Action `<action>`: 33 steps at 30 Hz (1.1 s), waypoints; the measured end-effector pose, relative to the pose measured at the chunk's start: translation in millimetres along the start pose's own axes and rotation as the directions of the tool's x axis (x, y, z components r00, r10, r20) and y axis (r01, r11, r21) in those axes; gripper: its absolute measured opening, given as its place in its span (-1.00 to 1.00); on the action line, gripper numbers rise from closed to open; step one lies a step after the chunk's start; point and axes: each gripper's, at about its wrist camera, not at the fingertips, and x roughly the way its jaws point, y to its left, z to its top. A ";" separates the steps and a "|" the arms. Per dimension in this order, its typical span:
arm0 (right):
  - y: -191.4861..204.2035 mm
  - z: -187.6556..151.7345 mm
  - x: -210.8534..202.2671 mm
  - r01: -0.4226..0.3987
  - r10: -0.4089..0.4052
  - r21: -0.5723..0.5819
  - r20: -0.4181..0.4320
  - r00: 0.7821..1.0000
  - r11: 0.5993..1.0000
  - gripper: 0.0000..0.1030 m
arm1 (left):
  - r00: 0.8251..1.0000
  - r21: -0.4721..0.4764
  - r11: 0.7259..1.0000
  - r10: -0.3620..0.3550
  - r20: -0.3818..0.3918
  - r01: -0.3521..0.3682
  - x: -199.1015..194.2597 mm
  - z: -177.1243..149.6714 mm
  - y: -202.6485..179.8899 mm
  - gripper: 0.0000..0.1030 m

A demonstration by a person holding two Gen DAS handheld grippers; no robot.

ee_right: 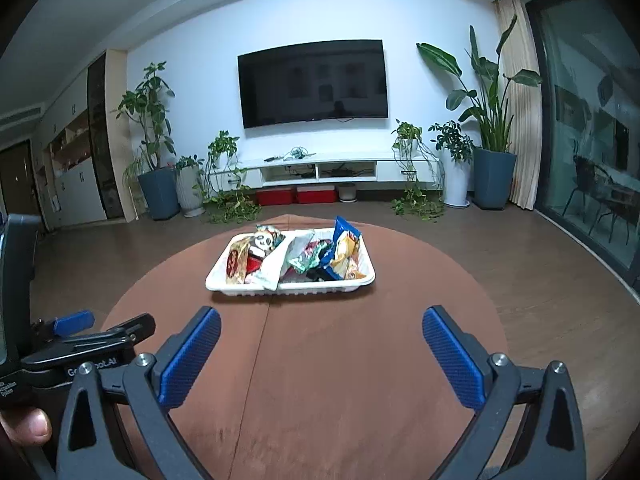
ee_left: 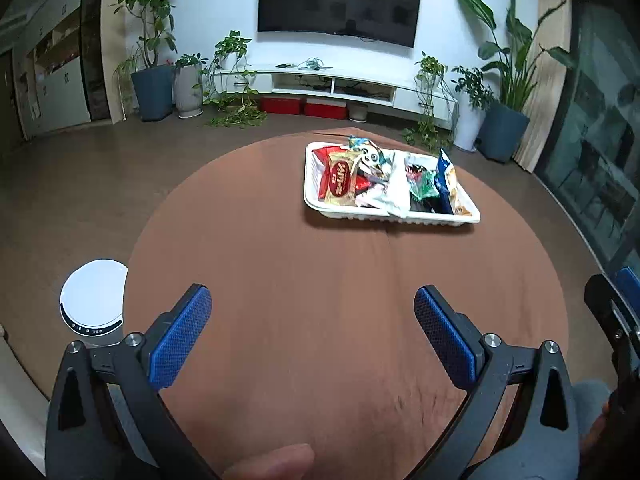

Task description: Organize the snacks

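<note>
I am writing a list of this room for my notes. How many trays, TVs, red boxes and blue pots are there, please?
Tray: 1
TV: 1
Red boxes: 2
Blue pots: 2
Total: 6

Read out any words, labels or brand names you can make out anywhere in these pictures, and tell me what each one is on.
"Go...oot.AI", partly hidden: black body of the left tool, right wrist view.
Small white print on that tool's left edge: too blurred to read.
Red oval label on the gold snack packet in the white plastic tray: not readable.
Other wrappers: too small.
</note>
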 end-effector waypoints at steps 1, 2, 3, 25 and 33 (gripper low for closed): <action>0.7 -2.1 -1.0 0.004 -0.004 0.000 -0.007 1.000 1.000 1.00 | 1.000 0.006 1.000 0.001 0.000 -0.001 -1.2 -2.7 -1.7 0.99; 0.6 -3.4 -1.9 0.009 -0.009 0.004 -0.018 1.000 1.000 1.00 | 1.000 0.014 1.000 0.003 0.001 -0.003 -1.2 -3.5 -2.4 1.00; -0.2 -3.8 -1.9 0.020 -0.020 0.008 -0.032 0.999 1.000 1.00 | 1.000 0.023 1.000 0.008 0.002 -0.008 -2.8 -5.3 -3.5 1.00; 0.2 -15.1 2.0 0.051 -0.048 0.013 -0.135 0.990 0.999 1.00 | 1.000 0.060 0.998 -0.003 -0.027 0.004 10.3 -6.9 -2.0 1.00; 2.3 -17.7 0.6 0.046 -0.044 0.009 -0.143 0.989 0.999 1.00 | 1.000 0.060 0.998 0.002 -0.030 0.000 13.3 -7.4 0.2 1.00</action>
